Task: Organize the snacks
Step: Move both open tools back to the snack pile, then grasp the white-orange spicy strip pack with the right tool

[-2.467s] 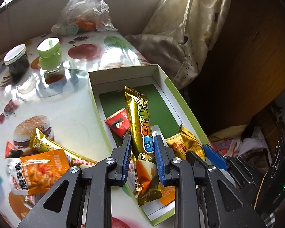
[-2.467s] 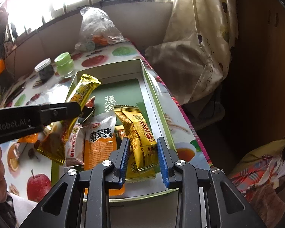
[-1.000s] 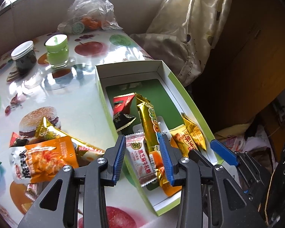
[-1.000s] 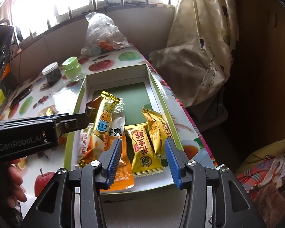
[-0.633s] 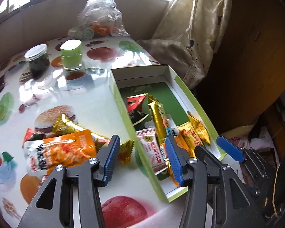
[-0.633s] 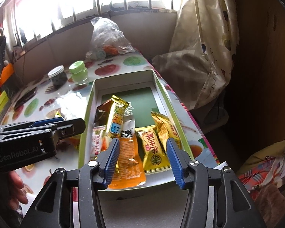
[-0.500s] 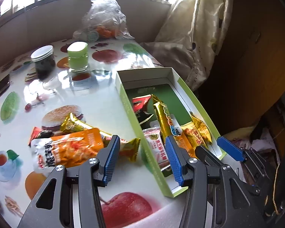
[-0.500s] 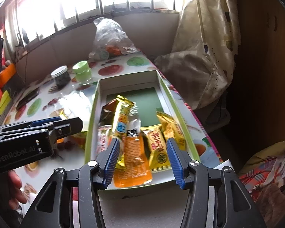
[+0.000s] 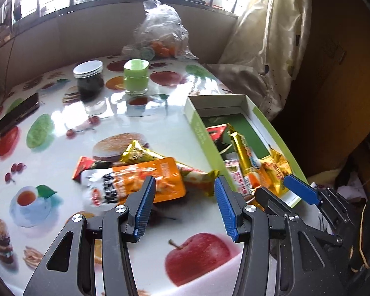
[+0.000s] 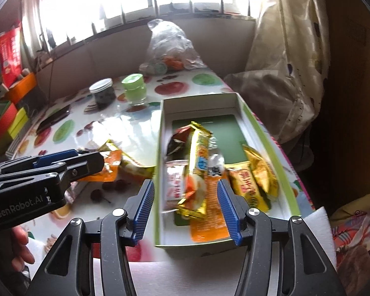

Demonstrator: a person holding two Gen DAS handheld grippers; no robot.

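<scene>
Both claws spread, empty; orange packet (image 9: pixel 135 185) lies beside box (image 9: pixel 199 133), jars (image 9: pixel 135 77) beyond.

You've got a glossy printed counter (image 9: pixel 160 135), shiny foil snack packets (image 10: pixel 197 162), a matt cardboard box (image 10: pixel 266 133), ribbed blue claw pads (image 9: pixel 145 207).

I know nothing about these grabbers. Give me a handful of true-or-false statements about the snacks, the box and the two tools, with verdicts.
1. The left gripper is open and holds nothing. True.
2. The long gold snack bar lies inside the green-edged cardboard box. True.
3. The large orange snack pouch is in the box. False: it lies on the fruit-print tablecloth, left of the box.
4. The right gripper is clamped on a yellow packet. False: its jaws are open and empty.
5. The green-lidded jar lies tipped over. False: it stands upright beside the dark jar with a white lid.
</scene>
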